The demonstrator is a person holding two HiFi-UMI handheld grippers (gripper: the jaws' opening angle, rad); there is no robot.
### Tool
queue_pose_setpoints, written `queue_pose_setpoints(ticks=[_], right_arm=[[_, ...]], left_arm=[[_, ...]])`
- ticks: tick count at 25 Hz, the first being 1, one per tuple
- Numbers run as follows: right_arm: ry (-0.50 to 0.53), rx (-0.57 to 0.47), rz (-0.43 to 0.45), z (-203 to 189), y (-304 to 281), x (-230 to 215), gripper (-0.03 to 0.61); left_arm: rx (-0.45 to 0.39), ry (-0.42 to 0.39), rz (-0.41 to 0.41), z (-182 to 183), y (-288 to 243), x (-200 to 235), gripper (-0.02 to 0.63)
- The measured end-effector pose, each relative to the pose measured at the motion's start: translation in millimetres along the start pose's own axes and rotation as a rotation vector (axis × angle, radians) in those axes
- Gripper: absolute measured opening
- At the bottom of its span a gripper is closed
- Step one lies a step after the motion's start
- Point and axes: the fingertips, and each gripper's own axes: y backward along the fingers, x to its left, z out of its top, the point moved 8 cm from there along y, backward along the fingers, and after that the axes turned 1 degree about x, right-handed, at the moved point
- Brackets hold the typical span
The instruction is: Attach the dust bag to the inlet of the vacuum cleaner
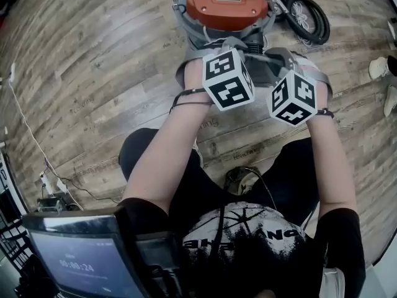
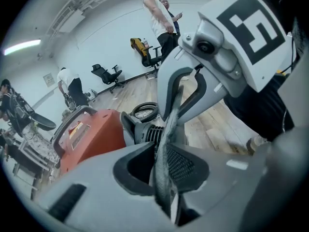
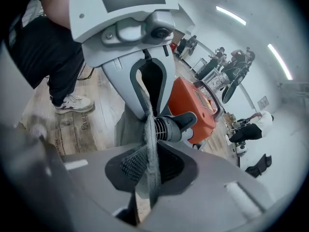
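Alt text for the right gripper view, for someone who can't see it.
The right gripper pinches the grey dust bag by its edge, with the left gripper gripping the same cloth beyond. Behind them lies the orange vacuum cleaner with its black ribbed inlet.

dust bag [image 2: 165, 151] before vacuum cleaner [image 1: 226, 4] | hose [image 1: 312, 18] right of cleaner

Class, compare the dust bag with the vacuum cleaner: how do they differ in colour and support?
The dust bag is grey cloth; the vacuum cleaner has an orange top. The dust bag is pinched by the left gripper and the right gripper; the vacuum cleaner stands ungripped on the floor. They lie close together.
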Motion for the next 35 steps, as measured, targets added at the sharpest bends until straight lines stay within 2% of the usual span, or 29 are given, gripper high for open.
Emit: queue_pose_setpoints(ticks=[4, 8, 11, 16, 22, 26, 30, 35], right_arm=[[-0.039, 0.010, 0.007, -8.4, -6.0, -1.5, 0.046], [0.002, 0.030, 0.018, -3.3, -9.4, -10.8, 0.054], [0.071, 0.044, 0.007, 8.9, -6.6, -12.2, 0.055], [0.158, 0.053, -0.001, 26.6, -0.7, -11.3, 0.060], [0.064, 0.028, 0.022, -1.2, -6.2, -13.4, 0.050], [0.026, 0.035, 0.036, -10.8, -14.9, -13.5, 0.049], [0.051, 0.051, 0.016, -3.6, -13.7, -14.0, 0.055], [0.067, 0.040, 0.001, 7.6, -11.8, -15.3, 0.063]], left_arm=[[-0.037, -0.023, 0.007, 10.5, 5.2, 0.5, 0.069], [-0.074, 0.007, 0.022, 11.2, 11.4, 3.7, 0.055], [-0.047, 0.062, 0.000, -1.7, 7.7, 5.1, 0.047], [0.010, 0.083, -0.013, -14.3, -0.9, 4.7, 0.037], [-0.045, 0.034, 0.000, 8.5, 4.9, 5.2, 0.048], [-0.082, 0.034, 0.000, 19.6, 7.2, 5.0, 0.049], [-0.047, 0.083, -0.020, 9.6, 2.7, 5.7, 0.048], [-0.019, 0.079, -0.007, -0.3, 1.8, 7.2, 0.044]])
